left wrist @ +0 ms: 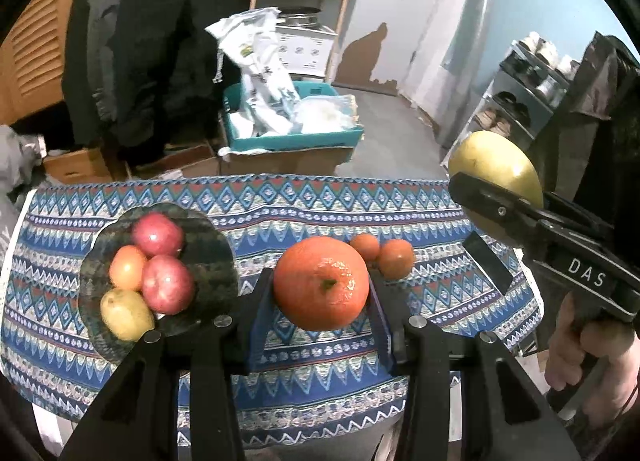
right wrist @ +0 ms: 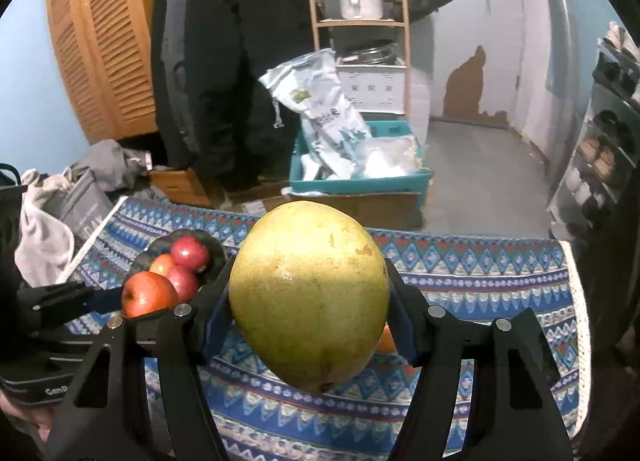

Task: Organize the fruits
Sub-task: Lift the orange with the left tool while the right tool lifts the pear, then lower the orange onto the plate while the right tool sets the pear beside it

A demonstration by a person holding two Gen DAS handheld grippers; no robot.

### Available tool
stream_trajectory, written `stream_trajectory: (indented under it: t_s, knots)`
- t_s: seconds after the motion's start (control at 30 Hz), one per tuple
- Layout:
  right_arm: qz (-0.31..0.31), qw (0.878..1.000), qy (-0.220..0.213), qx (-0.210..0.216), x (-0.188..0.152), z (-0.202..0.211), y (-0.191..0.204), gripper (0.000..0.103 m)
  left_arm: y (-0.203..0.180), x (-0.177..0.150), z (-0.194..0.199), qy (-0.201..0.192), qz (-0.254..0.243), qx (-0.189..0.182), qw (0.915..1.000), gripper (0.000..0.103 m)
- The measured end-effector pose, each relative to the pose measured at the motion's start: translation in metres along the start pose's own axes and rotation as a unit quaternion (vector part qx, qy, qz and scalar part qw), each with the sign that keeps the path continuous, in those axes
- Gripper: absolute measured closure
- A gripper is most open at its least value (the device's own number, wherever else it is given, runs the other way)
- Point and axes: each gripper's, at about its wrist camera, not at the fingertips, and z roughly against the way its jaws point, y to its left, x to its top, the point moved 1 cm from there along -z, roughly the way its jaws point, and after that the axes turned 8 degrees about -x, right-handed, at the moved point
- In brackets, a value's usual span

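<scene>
Orange and round, the large orange [left wrist: 321,288] sits pinched in the left tool [left wrist: 320,293] above the patterned bench [left wrist: 440,213], right of the dark plate [left wrist: 208,257]. The right tool [right wrist: 310,301] clamps a yellow-green pear [right wrist: 310,293] above the bench.

Your left gripper [left wrist: 321,293] clamps a large orange [left wrist: 321,284] above the patterned tablecloth [left wrist: 440,301]. The dark plate [left wrist: 208,253] near its left edge holds four fruits; your right gripper [left wrist: 496,201] grips a yellow-green pear [left wrist: 496,159].
</scene>
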Motion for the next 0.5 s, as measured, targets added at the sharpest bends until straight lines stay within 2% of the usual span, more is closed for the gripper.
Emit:
stream_trajectory:
  t_s: [0.5]
  knots:
    - [0.020,0.998,0.030,0.046,0.012,-0.045,0.065,0.037,0.069,-0.010,0.005,0.004,0.058,0.033,0.9978,0.058]
